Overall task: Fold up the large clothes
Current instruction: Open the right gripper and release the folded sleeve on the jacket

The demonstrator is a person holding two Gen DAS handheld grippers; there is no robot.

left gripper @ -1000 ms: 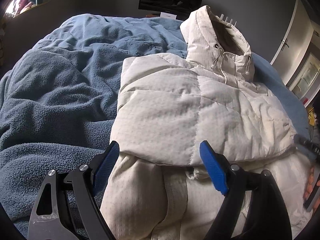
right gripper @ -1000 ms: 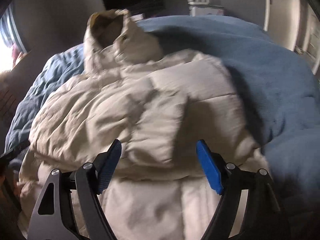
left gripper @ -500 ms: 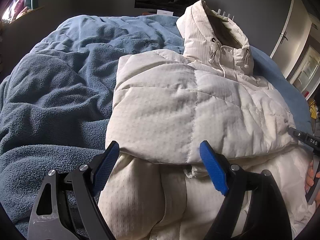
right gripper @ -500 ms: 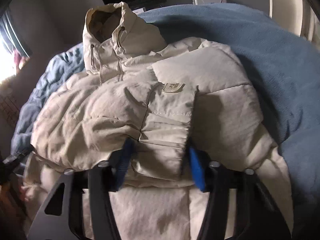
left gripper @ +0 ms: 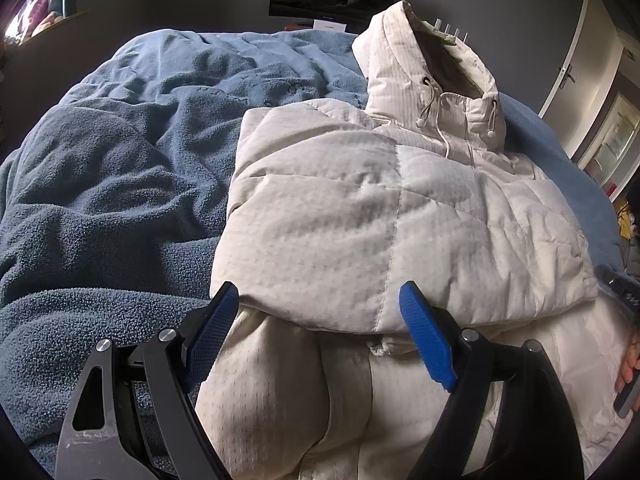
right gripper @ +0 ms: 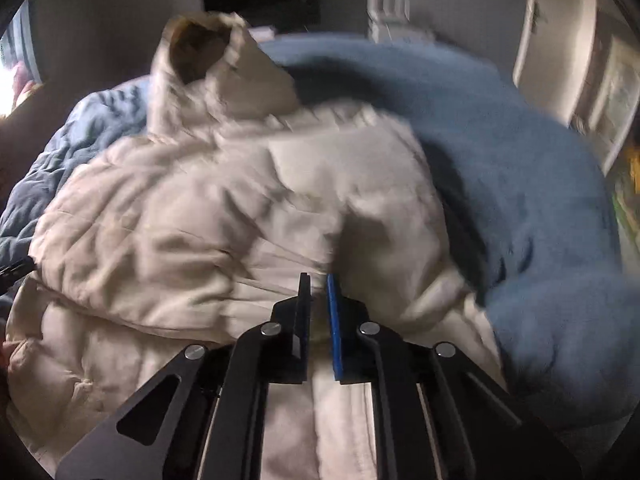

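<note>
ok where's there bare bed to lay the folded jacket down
Free: the rumpled blue blanket left of the white jacket, and the smoother stretch on its other side. Crowded: the middle, where the jacket and both grippers sit.

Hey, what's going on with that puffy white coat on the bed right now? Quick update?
Left gripper open, poised at folded sleeve edge. Right gripper shut on a pinch of the white hooded puffer jacket. Jacket on blue fleece blanket. Nothing in the way.

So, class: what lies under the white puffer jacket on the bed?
Blue fleece blanket shows all around the white puffer jacket and runs beneath its edges. Whatever lies directly under the jacket's middle is covered and cannot be seen.
</note>
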